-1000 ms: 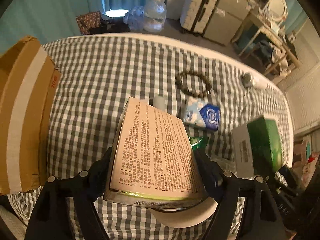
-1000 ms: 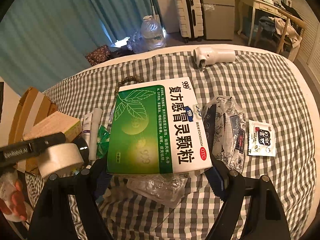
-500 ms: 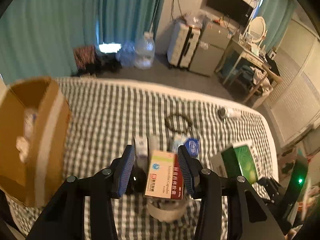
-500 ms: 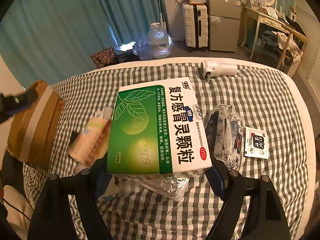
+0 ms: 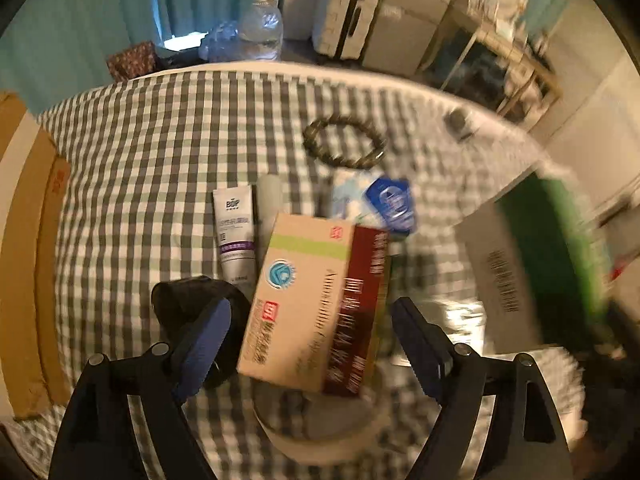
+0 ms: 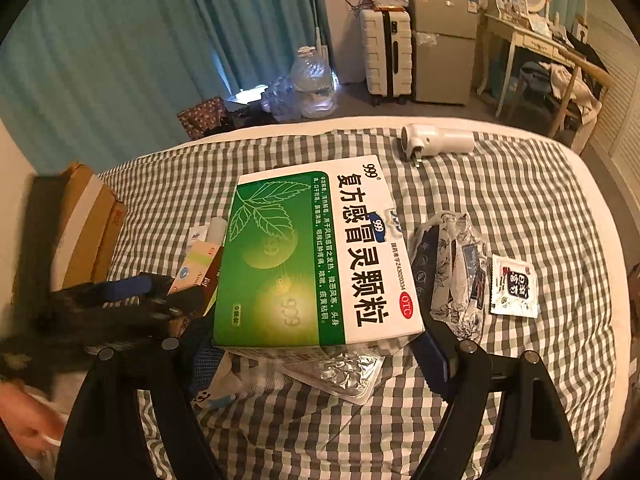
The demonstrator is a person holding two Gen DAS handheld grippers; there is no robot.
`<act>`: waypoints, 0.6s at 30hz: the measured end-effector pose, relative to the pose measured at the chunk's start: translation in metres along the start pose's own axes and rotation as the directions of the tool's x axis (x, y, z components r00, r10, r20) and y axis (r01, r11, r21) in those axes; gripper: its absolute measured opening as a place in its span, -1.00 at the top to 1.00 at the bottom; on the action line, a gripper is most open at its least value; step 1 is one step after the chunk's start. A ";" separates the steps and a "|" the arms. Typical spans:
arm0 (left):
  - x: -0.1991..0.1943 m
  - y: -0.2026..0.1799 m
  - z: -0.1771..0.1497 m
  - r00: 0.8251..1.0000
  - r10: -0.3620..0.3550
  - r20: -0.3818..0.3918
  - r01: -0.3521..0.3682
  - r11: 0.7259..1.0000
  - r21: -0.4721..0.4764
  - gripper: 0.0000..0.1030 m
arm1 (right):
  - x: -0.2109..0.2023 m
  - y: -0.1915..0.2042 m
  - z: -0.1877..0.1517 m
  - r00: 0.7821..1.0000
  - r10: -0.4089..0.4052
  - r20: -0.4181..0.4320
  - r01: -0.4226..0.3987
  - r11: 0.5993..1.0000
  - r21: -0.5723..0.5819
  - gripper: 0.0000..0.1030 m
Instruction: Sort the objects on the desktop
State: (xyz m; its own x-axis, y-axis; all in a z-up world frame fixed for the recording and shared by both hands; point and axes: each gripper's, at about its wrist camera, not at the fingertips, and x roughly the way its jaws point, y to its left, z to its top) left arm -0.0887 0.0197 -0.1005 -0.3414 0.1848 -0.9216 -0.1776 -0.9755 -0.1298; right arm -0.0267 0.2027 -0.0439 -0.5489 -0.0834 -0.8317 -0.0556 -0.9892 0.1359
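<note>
Where the small box lay: the tan-and-maroon medicine box sat between the left gripper fingers, apparently propped on a white tape roll on the checked bedcover; blur hid the exact contact.
Left gripper state: spread wide, with a gap showing on each side of the box, so nothing was clamped.
How the small box would handle: probably light, thin card that dents if squeezed hard and has smooth printed faces; its tilted perch looked unsteady.
Where to take it: across the two long side walls near mid-length, pads flat on the card.
Right gripper state: the right gripper was closed on the near end of the green 999 granules box, which was held roughly level above a foil blister sheet.
How the green box would handle: broad and stiff enough, probably heavier at its far end, so an end grip could let it droop.
Left hand pose: tilted down over the clutter, fingers pointing across the bed, with a white tube and a beaded bracelet beyond.
Likely destination: a cardboard carton stood at the left edge, well apart from both boxes.
Right hand pose: low and forward, steady next to the blurred left one.
</note>
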 end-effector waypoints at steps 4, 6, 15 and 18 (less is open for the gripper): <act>0.025 -0.004 0.000 0.999 -0.017 -0.038 0.018 1.000 0.010 -0.66 | 0.010 -0.008 -0.001 1.000 0.007 -0.022 -0.007 1.000 0.015 -0.58; 0.034 -0.003 0.001 0.999 -0.019 -0.049 0.020 1.000 0.007 -0.66 | 0.015 -0.009 0.000 0.999 0.023 -0.028 -0.022 1.000 0.020 -0.58; -0.004 0.000 0.017 0.991 -0.106 0.086 0.109 0.994 -0.027 -0.53 | 0.021 -0.007 0.001 1.000 0.003 -0.025 -0.003 1.000 -0.019 -0.58; -0.038 0.005 0.026 0.978 -0.104 0.179 0.115 0.992 -0.052 -0.53 | 0.013 -0.006 0.002 1.000 0.019 0.001 -0.019 1.000 -0.014 -0.58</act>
State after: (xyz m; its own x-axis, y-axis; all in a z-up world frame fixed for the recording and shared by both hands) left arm -0.1006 0.0107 -0.0572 -0.4807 0.3039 -0.8226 -0.1677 -0.9526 -0.2539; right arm -0.0353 0.2082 -0.0548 -0.5508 -0.1018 -0.8284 -0.0339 -0.9890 0.1441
